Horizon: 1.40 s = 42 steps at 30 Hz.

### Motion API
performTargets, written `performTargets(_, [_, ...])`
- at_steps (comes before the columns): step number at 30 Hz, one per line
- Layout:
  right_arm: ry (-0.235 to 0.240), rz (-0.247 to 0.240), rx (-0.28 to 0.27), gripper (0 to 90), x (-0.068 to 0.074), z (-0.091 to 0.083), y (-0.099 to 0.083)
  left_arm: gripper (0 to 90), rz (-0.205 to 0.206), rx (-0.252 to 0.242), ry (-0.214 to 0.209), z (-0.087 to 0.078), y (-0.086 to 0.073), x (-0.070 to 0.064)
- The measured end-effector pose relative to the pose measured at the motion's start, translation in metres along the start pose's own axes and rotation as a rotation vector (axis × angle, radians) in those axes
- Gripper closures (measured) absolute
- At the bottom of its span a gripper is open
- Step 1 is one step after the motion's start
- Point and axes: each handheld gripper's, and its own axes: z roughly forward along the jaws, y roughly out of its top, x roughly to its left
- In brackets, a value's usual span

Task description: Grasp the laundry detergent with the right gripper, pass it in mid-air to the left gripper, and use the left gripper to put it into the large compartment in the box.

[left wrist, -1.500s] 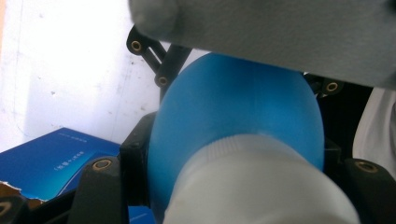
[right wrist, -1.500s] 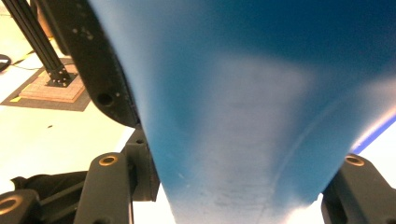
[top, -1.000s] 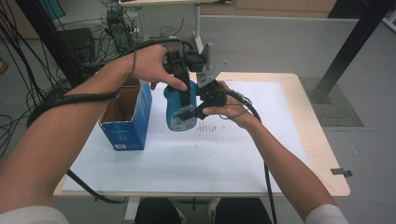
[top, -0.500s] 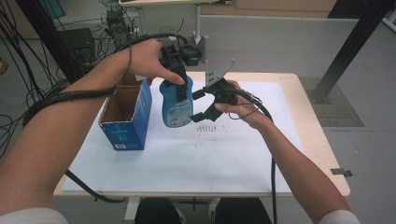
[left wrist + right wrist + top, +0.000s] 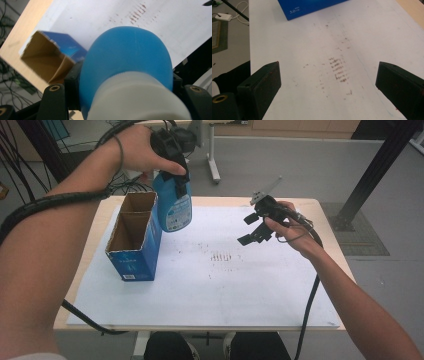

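1. Bottle (image 5: 172, 205) up in the air near the far left corner of the table (image 5: 320, 227), pinched by the left gripper (image 5: 175, 167) just under the white cap. Looks like a neck grip so the heavy blue body hangs straight down, ready to drop into something.
2. Same story in the left gripper view: black jaws pressed on either side of the bottle (image 5: 125, 65), white cap closest to the lens, open box (image 5: 50, 60) below and off to one side. Not over the opening yet, probably.
3. Box (image 5: 134, 237) standing upright by the left edge, top flaps gone, two cardboard compartments facing up. Both seem empty, though hard to see right to the bottom. Far compartment closest to the bottle, so likely the target.
4. Right gripper (image 5: 252, 227) held above the paper sheet (image 5: 210, 295) toward the right edge, well apart from bottle and box. Jaws spread wide, holding nothing; in its own view just smudgy paper (image 5: 324, 75) between them and a corner of the blue box (image 5: 309, 7) at the top. Guessing parked out of the way, maybe on standby to steady the box.
5. Main risk: bottle base catching the box rim or the middle divider and tipping the whole thing.
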Motion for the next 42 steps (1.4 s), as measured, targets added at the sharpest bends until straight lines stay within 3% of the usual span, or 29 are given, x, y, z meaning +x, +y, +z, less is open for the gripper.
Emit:
performTargets(1, [0.000, 0.000, 0.000, 5.5, 0.000, 0.000, 0.000, 37.3, 0.000, 0.000, 0.000, 0.000, 0.000, 0.000])
performTargets(3, [-0.021, 0.012, 0.020, 5.4, -0.002, -0.006, -0.005, 37.3, -0.057, -0.003, 0.001, -0.009, -0.003, 0.007])
performTargets(8, [-0.055, 0.015, 0.076, 5.4, -0.004, -0.022, -0.015, 37.3, -0.214, -0.001, 0.028, -0.030, -0.011, 0.024])
performTargets(11, [-0.062, 0.016, 0.083, 5.4, -0.005, -0.027, -0.016, 37.3, -0.325, 0.001, 0.033, -0.042, -0.018, 0.036])
performTargets(18, [-0.094, 0.029, 0.092, 5.4, -0.008, -0.044, -0.020, 37.3, -0.530, -0.013, 0.045, -0.061, -0.034, 0.061])
performTargets(20, [-0.098, 0.029, 0.098, 5.4, -0.008, -0.045, -0.021, 37.3, -0.608, -0.014, 0.047, -0.066, -0.040, 0.069])
performTargets(26, [-0.113, 0.021, 0.118, 5.5, -0.007, -0.049, -0.022, 37.3, -0.759, -0.013, 0.074, -0.075, -0.051, 0.083])
performTargets(35, [-0.122, 0.000, 0.129, 5.7, -0.005, -0.052, -0.019, 37.4, -0.897, -0.021, 0.073, -0.075, -0.059, 0.096])
performTargets(42, [-0.128, 0.000, 0.129, 5.6, -0.005, -0.055, -0.021, 37.4, -0.938, -0.031, 0.073, -0.065, -0.065, 0.104])
